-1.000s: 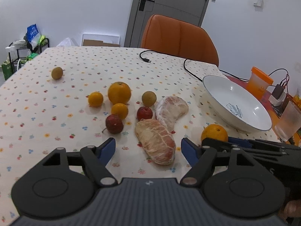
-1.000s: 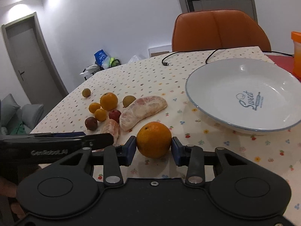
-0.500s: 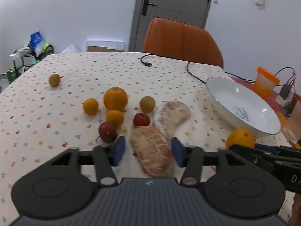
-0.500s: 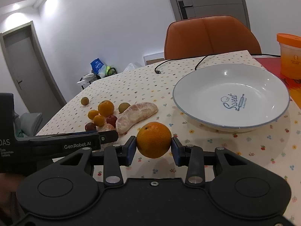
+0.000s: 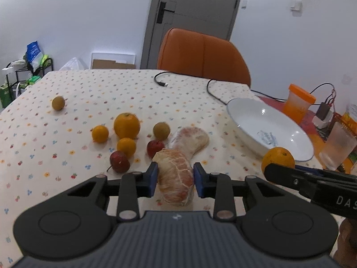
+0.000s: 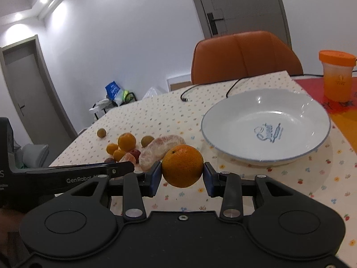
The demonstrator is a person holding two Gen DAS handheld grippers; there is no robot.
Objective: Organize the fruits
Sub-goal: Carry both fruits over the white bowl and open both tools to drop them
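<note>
Nothing sits in the white plate (image 6: 265, 154) at my 1 o'clock yet: my right tongs (image 6: 181, 175) are clamped on an orange (image 6: 182, 165) held clear of the cloth, my left tongs (image 5: 175, 178) pinch a peeled pomelo piece (image 5: 175, 176), and the small fruits (image 5: 125, 136) at 11 o'clock wait.

From my right wrist cam the left gripper's arm (image 6: 67, 174) covers most of the near peeled piece (image 6: 128, 157) and one dark red fruit (image 6: 109, 160), so I only get slivers of them. On the left cam my own body blocks the near end of that peeled piece (image 5: 175, 178). The right gripper (image 5: 312, 183) runs off the frame edge, lettering cut at "DA". The print in the plate (image 6: 267, 131) is too blurry to read.
</note>
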